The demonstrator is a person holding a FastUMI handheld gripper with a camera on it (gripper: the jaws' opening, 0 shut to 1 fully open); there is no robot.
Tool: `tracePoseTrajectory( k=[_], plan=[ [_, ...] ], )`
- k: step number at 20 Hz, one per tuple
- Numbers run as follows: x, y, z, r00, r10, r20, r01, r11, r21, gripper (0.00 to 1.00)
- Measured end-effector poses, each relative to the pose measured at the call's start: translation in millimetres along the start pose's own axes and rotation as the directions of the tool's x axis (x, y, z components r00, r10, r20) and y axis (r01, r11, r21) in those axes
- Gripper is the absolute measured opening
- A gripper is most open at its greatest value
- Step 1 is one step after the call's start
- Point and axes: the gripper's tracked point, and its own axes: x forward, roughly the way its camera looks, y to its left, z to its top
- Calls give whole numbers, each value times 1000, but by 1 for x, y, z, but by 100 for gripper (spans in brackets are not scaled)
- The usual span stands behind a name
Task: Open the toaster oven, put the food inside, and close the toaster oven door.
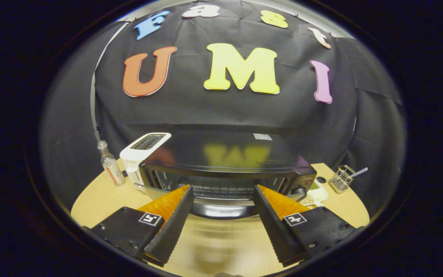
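A black toaster oven (225, 154) stands on the wooden table just ahead of my fingers. Its glass door (146, 187) hangs down towards me, with the black handle (223, 209) lying low between the fingers. The wire rack (221, 190) inside is in view. My gripper (223, 189) is open, its fingers (171, 223) spread wide on either side of the oven's mouth and pressing on nothing. A white dish of food (315, 194) sits at the oven's right side, partly hidden by the right finger.
A white slot toaster (144, 152) stands against the oven's left side, with a small clear bottle (110, 167) further left. A wire holder (342, 177) with a utensil stands at the far right. Bare table (214, 246) lies under the fingers.
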Motion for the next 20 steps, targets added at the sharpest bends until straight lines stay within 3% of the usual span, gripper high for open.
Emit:
tracePoseTrajectory(
  k=[10, 15, 20],
  plan=[
    [-41, 0, -58, 997, 1, -73, -2, 1000, -24, 100],
    [-50, -2, -82, 993, 37, -116, -28, 997, 77, 100],
    [-52, -2, -95, 990, 37, -135, -30, 998, 53, 100]
  ],
)
